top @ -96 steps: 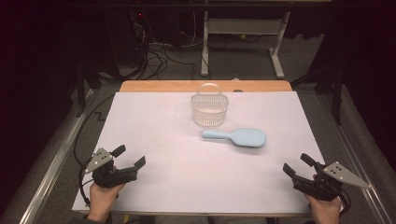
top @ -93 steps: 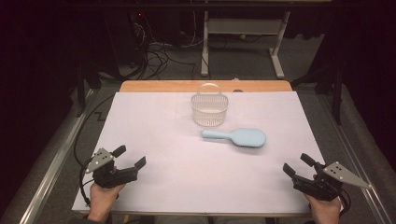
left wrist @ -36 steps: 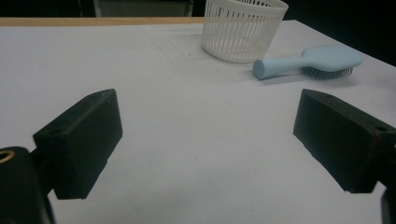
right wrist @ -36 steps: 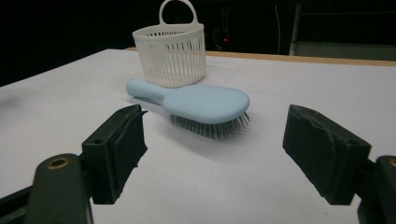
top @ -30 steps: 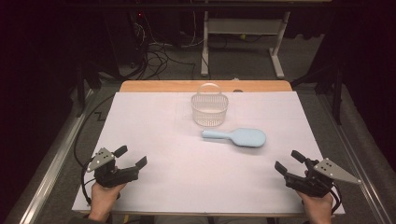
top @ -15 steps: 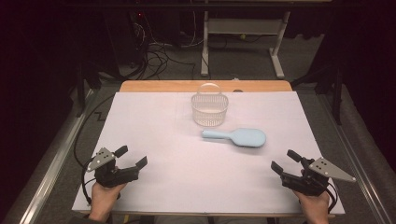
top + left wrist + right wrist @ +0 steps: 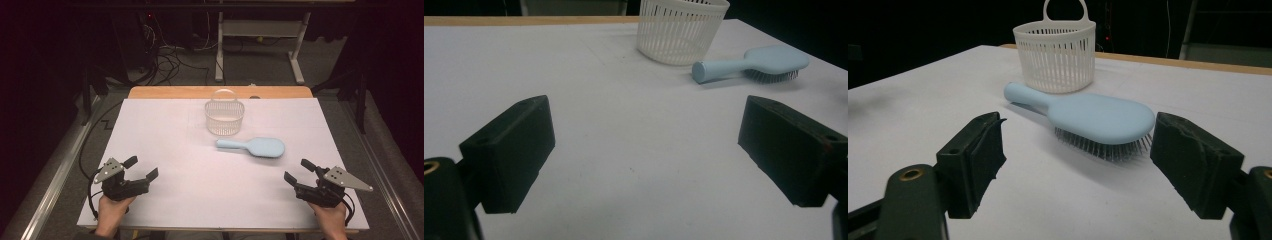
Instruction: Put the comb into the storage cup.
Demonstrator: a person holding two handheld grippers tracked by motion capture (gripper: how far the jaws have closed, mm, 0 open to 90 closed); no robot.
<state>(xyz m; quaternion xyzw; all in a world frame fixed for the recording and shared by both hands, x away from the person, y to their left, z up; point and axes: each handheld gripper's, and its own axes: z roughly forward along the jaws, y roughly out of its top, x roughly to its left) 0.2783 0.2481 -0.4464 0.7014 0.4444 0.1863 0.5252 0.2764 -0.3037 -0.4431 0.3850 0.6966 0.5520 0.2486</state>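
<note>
Lying bristles-down on the white sheet of the bench (image 7: 165,130), right of centre: light blue hairbrush (image 7: 252,147), handle toward the left, paddle head toward the right. Standing upright just beyond the handle end, toward the far side and close but apart from it: white slatted basket (image 7: 224,115), loop handle raised at its far rim.

Hovering at the near right of the bench: right gripper (image 7: 300,172), held in a hand (image 7: 330,217) coming in from the near edge, grey three-cornered plate on top. Fingers (image 7: 975,152) spread wide and empty, aimed toward the brush head. From the right gripper view, brush head framed between the two black fingers but farther off, touched by neither; bristles visible under the head's near rim, basket behind the handle.

Resting at the near left, well apart from brush and basket: left gripper (image 7: 138,167), likewise in a hand (image 7: 111,212), cable looping off the near left edge. Fingers (image 7: 514,150) spread wide, pinching nothing, bare white sheet between them. From the left gripper view, basket at the far middle and brush to its right, handle end pointing toward the camera side.

Showing beyond the sheet's far edge: a strip of wooden benchtop, then dark floor with cables and a grey frame.
</note>
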